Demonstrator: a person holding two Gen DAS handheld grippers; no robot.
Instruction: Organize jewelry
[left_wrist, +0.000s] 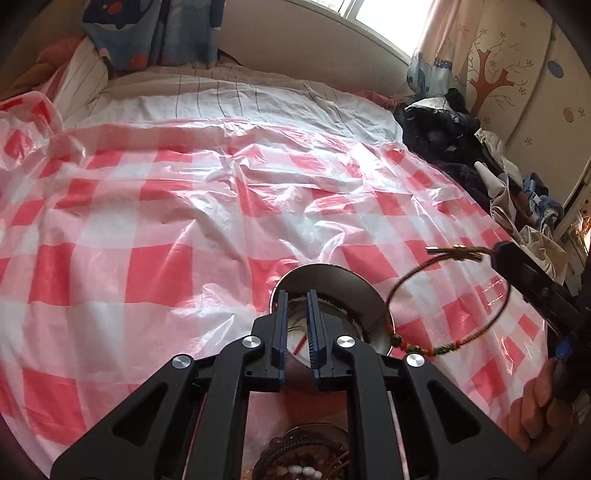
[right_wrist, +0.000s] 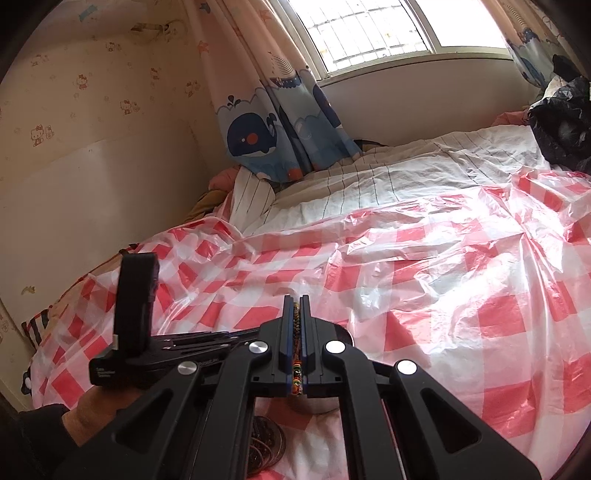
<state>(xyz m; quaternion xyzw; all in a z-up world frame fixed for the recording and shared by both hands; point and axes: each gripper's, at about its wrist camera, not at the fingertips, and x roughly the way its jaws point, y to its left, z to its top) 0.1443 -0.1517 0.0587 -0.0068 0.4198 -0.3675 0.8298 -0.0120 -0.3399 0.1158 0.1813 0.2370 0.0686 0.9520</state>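
A steel bowl (left_wrist: 334, 291) stands on the checked plastic sheet, with jewelry inside. My left gripper (left_wrist: 298, 295) is shut on the bowl's near rim and holds it. My right gripper (right_wrist: 296, 300) is shut on a dark braided cord bracelet (right_wrist: 296, 332) with coloured beads. In the left wrist view the bracelet (left_wrist: 450, 295) hangs as a loop from the right gripper's tip, beside and just above the bowl's right rim. A second dish of beaded bracelets (left_wrist: 306, 458) lies under the left gripper.
The red-and-white checked plastic sheet (left_wrist: 147, 221) covers the bed. A pile of dark clothes (left_wrist: 454, 147) lies along the right edge. A whale curtain (right_wrist: 280, 125) and a wall stand at the bed's far side.
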